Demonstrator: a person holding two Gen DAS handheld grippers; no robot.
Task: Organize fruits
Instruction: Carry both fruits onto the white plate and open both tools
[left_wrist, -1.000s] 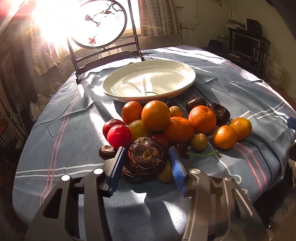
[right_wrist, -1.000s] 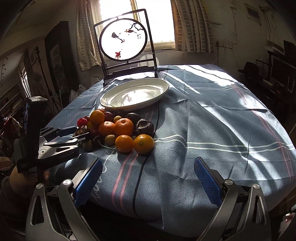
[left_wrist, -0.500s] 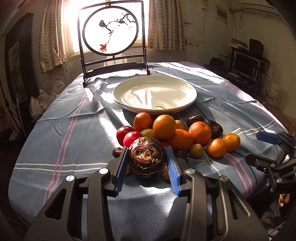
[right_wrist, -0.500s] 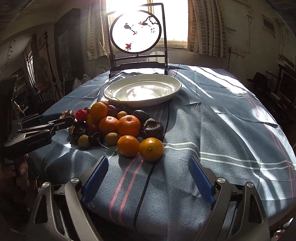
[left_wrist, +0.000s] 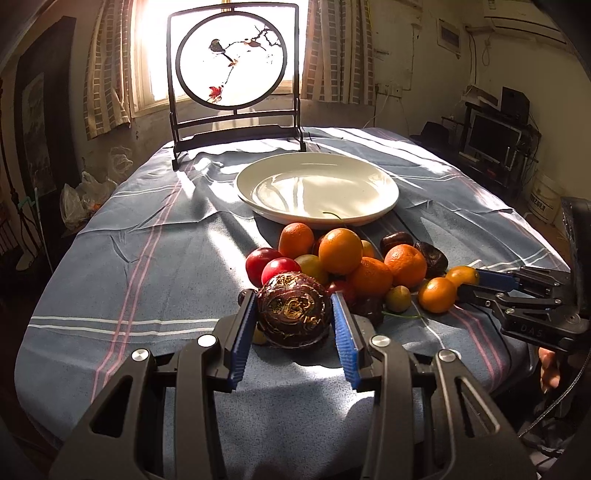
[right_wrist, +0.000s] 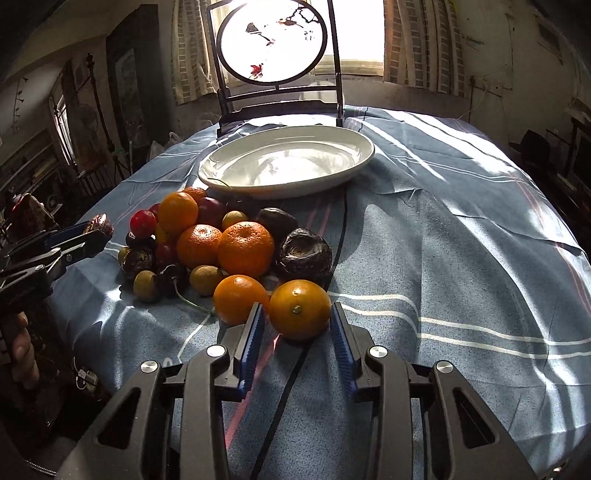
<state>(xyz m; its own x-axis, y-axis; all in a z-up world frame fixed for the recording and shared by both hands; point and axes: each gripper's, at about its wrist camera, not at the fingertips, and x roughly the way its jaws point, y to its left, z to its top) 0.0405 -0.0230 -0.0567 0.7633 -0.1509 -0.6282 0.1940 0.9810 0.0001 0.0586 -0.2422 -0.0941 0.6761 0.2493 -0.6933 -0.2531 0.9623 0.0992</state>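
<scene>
A pile of fruit (left_wrist: 343, 266) lies on the blue striped cloth in front of an empty white plate (left_wrist: 317, 188). My left gripper (left_wrist: 294, 310) is shut on a dark purple fruit (left_wrist: 293, 308) and holds it above the cloth near the pile. In the right wrist view my right gripper (right_wrist: 297, 314) has its pads around a small orange (right_wrist: 299, 308) at the pile's near right edge, which rests on the cloth. The plate (right_wrist: 288, 162) shows behind the pile (right_wrist: 221, 240) there. The left gripper with its fruit (right_wrist: 99, 225) shows at the left.
A dark wooden stand with a round painted screen (left_wrist: 232, 62) stands at the table's far edge behind the plate. Oranges, red fruits, small green-yellow fruits and other dark fruits make up the pile. A monitor (left_wrist: 491, 136) sits beyond the table at right.
My left gripper closed on the dark purple fruit and lifted it. My right gripper moved forward to the pile and closed in around the small orange.
</scene>
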